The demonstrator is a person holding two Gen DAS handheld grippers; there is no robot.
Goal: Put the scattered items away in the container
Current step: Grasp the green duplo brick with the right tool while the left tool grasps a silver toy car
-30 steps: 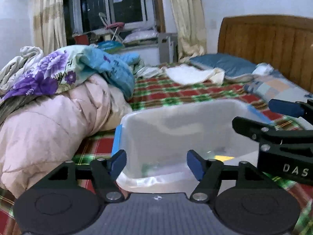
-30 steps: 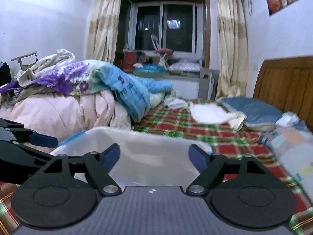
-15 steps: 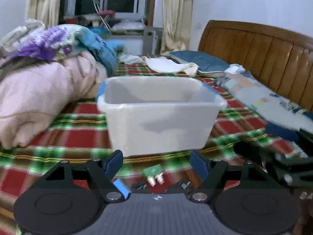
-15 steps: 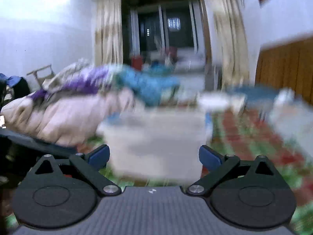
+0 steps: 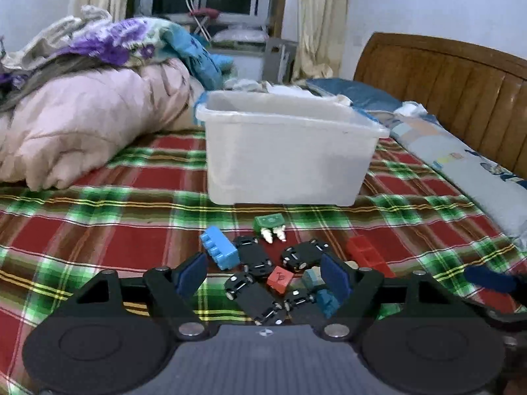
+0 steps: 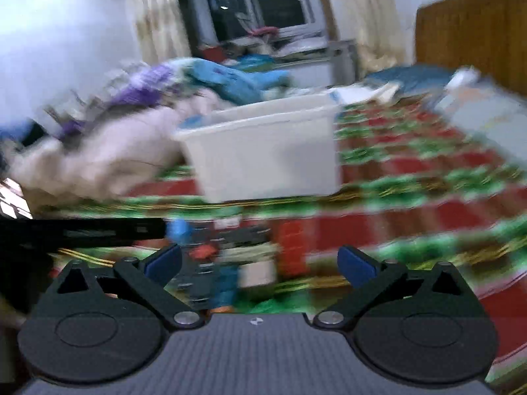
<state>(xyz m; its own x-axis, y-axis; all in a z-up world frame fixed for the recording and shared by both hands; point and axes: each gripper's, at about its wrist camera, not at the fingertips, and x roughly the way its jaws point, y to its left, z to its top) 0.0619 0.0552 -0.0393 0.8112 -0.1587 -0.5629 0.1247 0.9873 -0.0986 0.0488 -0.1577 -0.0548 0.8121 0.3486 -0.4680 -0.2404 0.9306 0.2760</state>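
A translucent white plastic bin [image 5: 286, 151] stands on the plaid bedspread [image 5: 98, 230]; it also shows, blurred, in the right wrist view [image 6: 266, 151]. In front of it lies a pile of small toys: a blue brick [image 5: 219, 251], several black toy cars [image 5: 255, 256], a green piece with white pegs [image 5: 269, 223], a red cube [image 5: 280, 278], a red brick [image 5: 369, 255] and teal blocks [image 5: 324, 296]. My left gripper [image 5: 263, 278] is open and empty, low over the pile. My right gripper [image 6: 260, 263] is open and empty, just right of the pile, whose toys [image 6: 230, 256] look blurred.
A heap of pink and floral quilts [image 5: 85, 121] fills the left of the bed. Pillows [image 5: 349, 90] and a wooden headboard [image 5: 444, 75] are at the right. A folded patterned blanket [image 5: 461, 164] lies along the right side.
Both grippers have pulled back from above the bin and dropped low toward the bedspread. The toy pile has come into view in front of them. Both stay open.
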